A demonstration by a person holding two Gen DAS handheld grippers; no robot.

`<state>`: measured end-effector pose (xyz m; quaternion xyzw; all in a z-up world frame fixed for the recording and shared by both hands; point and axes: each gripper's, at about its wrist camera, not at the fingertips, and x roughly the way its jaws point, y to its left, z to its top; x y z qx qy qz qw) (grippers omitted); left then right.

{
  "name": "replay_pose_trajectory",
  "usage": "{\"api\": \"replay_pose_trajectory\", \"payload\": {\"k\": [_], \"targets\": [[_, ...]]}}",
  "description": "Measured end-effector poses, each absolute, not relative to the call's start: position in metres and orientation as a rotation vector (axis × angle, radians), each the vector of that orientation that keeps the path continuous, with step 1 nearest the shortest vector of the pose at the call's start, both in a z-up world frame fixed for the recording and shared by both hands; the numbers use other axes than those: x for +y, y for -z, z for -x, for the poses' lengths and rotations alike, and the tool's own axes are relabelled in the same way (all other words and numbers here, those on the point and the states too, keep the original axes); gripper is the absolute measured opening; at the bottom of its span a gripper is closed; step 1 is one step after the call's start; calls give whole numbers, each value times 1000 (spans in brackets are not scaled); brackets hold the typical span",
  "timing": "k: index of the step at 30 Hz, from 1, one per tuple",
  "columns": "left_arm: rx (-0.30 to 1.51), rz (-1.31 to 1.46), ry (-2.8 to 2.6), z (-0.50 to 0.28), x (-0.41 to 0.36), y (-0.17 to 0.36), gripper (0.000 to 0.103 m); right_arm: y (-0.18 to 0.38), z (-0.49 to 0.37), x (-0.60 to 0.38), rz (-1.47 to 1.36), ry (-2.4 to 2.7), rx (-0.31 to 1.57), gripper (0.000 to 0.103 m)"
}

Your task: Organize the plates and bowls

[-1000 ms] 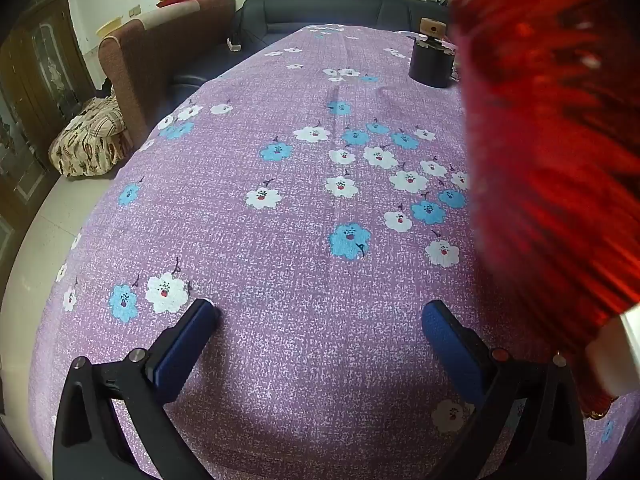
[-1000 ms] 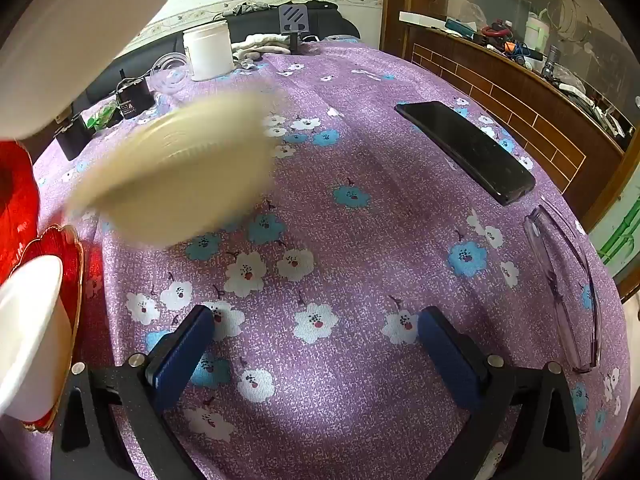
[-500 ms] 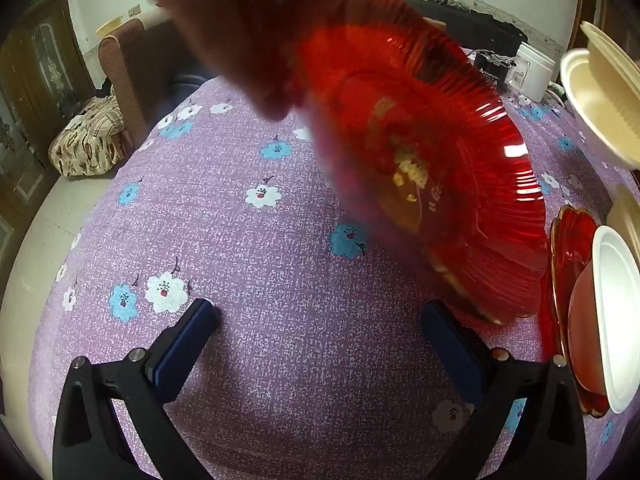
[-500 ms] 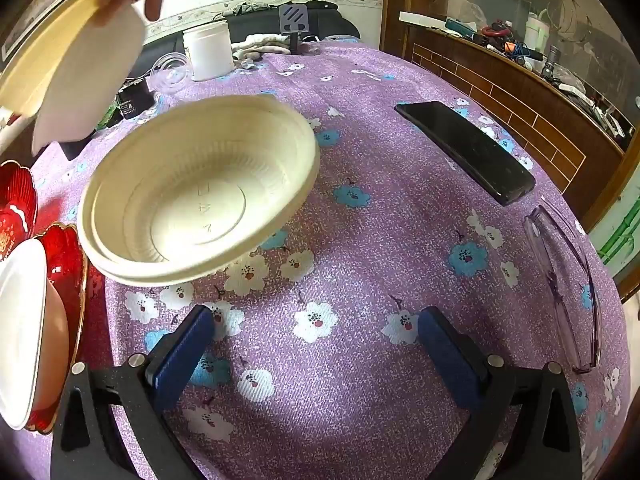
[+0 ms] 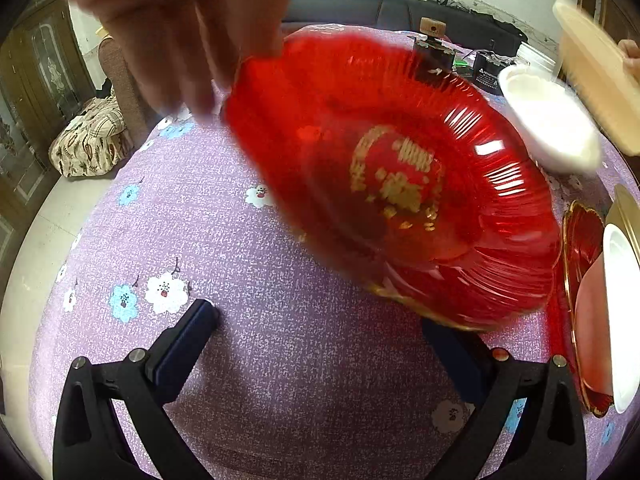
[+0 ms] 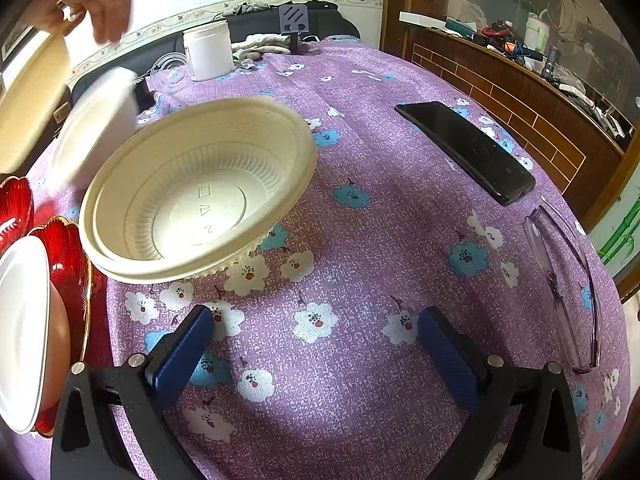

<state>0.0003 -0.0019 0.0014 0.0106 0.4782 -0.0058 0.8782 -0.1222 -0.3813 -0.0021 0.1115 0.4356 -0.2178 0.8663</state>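
Ahead of my wide, empty left gripper [image 5: 320, 340] a bare hand [image 5: 192, 28] lowers the red plate [image 5: 392, 184]; the cream bowl [image 6: 196, 196] sits beyond my equally spread right gripper [image 6: 316, 344], so laying-out seems underway, and gripping a rim comes next.

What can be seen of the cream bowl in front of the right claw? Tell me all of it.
The cream round plastic bowl is wide and shallow, with a thick rolled rim, ribbed walls and a flat base bearing moulded marks. It looks empty. It sits tilted on the purple flowered tablecloth, opening toward the camera. A second rim below suggests two nested bowls. The right claw is open, apart from it.
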Motion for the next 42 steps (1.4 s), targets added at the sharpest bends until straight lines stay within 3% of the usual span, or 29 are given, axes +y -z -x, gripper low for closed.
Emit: {"api": "replay_pose_trajectory", "payload": {"k": [42], "targets": [[997,-17,0,0,-1,-1,103,1,122,-380,-233,456,912,102]]}}
